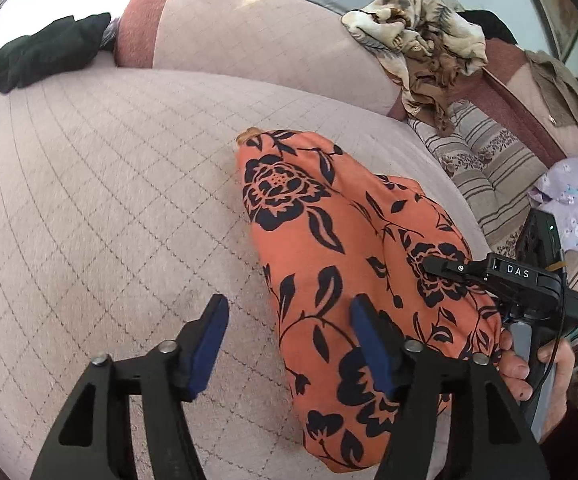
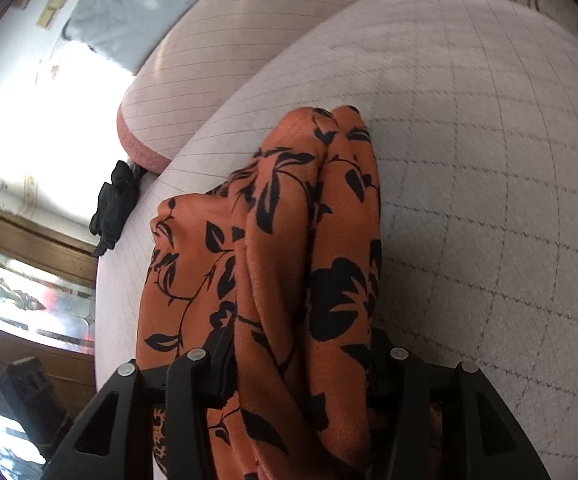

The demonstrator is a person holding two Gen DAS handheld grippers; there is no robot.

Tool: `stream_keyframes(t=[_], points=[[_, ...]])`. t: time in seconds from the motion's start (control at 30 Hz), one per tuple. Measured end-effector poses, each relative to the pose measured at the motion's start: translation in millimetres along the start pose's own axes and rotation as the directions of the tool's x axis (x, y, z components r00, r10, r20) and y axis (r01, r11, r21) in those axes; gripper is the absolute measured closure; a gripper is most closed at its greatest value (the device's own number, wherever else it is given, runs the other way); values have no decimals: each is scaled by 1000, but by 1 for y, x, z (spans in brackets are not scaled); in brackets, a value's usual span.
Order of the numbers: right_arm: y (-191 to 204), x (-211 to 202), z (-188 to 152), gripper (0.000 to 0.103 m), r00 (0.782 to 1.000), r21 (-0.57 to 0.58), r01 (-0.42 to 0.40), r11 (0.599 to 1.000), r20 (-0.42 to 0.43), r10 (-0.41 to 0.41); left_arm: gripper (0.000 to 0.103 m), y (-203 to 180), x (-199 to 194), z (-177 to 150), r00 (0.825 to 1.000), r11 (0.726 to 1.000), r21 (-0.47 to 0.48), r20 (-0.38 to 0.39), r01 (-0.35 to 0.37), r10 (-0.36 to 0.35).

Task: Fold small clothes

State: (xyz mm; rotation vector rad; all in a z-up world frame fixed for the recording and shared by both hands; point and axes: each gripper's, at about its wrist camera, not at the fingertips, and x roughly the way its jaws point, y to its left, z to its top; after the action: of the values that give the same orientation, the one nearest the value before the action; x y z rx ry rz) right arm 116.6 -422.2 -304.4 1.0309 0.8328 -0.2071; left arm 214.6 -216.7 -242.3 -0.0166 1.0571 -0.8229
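Through the left wrist camera I see my left gripper (image 1: 289,340) with its jaws apart and nothing between them: the left blue pad (image 1: 209,344) hangs over bare quilting, the right one over the near edge of the orange floral garment (image 1: 329,248). That garment lies bunched in a long heap on the pale quilted sofa seat (image 1: 89,200), running from the centre toward 5 o'clock. At 4 o'clock the right gripper (image 1: 445,268) reaches onto the cloth, with a hand (image 1: 529,364) on its handle; from here I cannot tell how its jaws stand. A black garment (image 1: 45,56) sits at 10 o'clock on the seat's far edge, a crumpled beige patterned cloth (image 1: 421,44) at 1 o'clock on the backrest (image 1: 269,40), and a lilac floral cloth (image 1: 577,196) at 3 o'clock. Through the right wrist camera the orange garment fills the middle, its folds rising from 6 o'clock toward 12 and passing between my right gripper's jaws, which stand apart on either side; I cannot tell whether the pads press on it. The black garment lies at 9 o'clock.
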Motion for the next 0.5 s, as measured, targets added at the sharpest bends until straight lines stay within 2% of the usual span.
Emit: stream_keyframes(t=[0.07, 0.13, 0.3, 0.4, 0.43, 0.47, 0.5], points=[[-14, 3, 5, 42, 999, 70, -27, 997, -18, 29, 35, 5, 4, 1, 996, 995, -41, -21, 87, -88], [-22, 5, 7, 36, 998, 113, -58, 992, -33, 62, 18, 7, 12, -1, 988, 988, -68, -58, 139, -143], [-31, 7, 9, 30, 993, 146, -102, 984, -38, 109, 17, 2, 45, -15, 962, 975, -115, -176, 191, -210], [-38, 11, 9, 26, 989, 150, -136, 979, -38, 143, 19, -10, 47, -18, 972, 981, -60, -136, 183, -189], [-37, 11, 8, 25, 988, 141, -143, 980, -34, 149, 27, -13, 47, -18, 975, 984, -44, -132, 173, -177], [-36, 11, 7, 25, 987, 123, -151, 981, -35, 157, 30, -15, 46, -19, 980, 988, -28, -123, 152, -154], [-30, 15, 6, 28, 987, 97, -152, 984, -42, 157, 36, -17, 46, -18, 983, 989, -16, -116, 144, -145]])
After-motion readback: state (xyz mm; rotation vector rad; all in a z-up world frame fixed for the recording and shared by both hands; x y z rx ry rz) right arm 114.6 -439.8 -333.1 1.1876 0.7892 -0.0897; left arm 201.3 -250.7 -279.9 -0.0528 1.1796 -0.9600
